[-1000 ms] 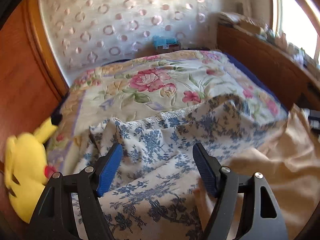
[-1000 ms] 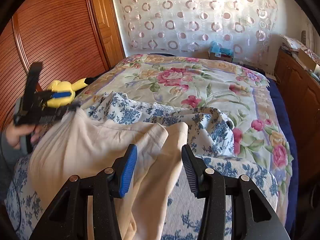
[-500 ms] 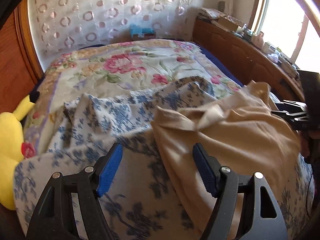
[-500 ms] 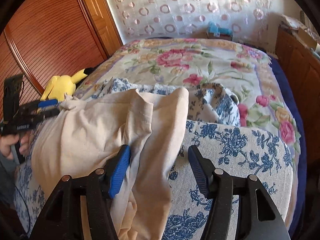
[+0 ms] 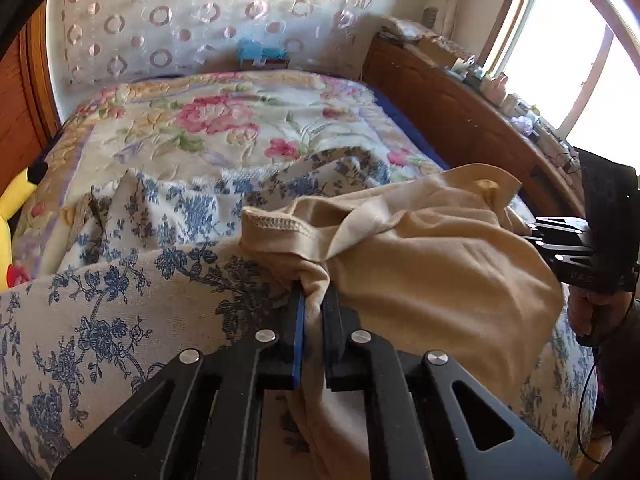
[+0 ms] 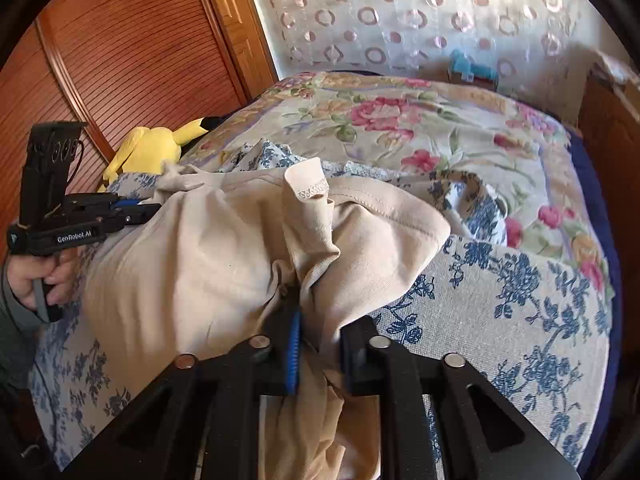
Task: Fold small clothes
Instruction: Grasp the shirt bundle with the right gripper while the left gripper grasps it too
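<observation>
Left gripper (image 5: 314,312) just snapped together on beige garment (image 5: 432,264); half second back, jaws stood wide. Right gripper (image 6: 318,320) just closed on same cloth too. We now hold garment by both ends, bunched at near edge of bed (image 5: 224,128), on blue-flowered cloth (image 5: 100,320). Next, we think: lift, spread flat.

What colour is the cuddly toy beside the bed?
Yellow, with a black-tipped ear; the plush toy shows best in the right wrist view.
</observation>
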Demonstrator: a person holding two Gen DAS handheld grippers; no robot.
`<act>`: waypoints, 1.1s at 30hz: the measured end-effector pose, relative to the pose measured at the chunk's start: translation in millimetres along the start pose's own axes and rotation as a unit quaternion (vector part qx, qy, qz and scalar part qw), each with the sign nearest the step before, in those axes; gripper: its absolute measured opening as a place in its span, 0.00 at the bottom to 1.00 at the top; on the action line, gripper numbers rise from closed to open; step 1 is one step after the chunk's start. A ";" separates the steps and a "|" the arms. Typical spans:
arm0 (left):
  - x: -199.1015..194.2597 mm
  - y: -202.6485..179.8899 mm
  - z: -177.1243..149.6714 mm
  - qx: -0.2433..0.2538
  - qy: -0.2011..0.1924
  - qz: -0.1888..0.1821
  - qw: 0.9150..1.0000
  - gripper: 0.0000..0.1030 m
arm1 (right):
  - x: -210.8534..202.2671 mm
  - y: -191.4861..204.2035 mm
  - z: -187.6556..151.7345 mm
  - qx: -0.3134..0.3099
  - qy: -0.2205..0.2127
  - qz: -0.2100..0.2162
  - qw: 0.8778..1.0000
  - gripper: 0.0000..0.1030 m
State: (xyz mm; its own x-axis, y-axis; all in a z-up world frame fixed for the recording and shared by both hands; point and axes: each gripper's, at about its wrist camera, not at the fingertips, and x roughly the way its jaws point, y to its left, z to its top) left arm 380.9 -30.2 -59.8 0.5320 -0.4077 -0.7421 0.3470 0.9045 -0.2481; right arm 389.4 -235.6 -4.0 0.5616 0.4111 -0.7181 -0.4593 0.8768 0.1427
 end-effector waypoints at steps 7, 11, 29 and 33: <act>-85.9 -12.4 -17.4 -0.001 -0.082 -0.042 0.996 0.07 | -48.1 35.0 7.0 -0.045 -0.074 -0.008 0.996 0.12; -136.9 -4.3 -42.9 -0.017 -0.118 -0.038 0.992 0.07 | -65.8 66.2 19.9 -0.078 -0.105 0.007 0.991 0.11; -228.7 116.4 -162.0 -0.155 -0.171 0.082 0.970 0.07 | 50.2 225.7 121.7 -0.286 -0.091 0.080 0.951 0.11; -224.5 135.3 -166.6 -0.167 -0.173 0.104 0.965 0.07 | 91.9 254.4 141.5 -0.321 -0.076 0.083 0.940 0.11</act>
State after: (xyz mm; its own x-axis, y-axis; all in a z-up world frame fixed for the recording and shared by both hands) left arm 179.7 204.6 -30.5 0.8093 -0.1784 -0.5597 -0.0324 0.9378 -0.3457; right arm 421.6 60.5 62.8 0.5141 0.6031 -0.6099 -0.8433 0.4854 -0.2308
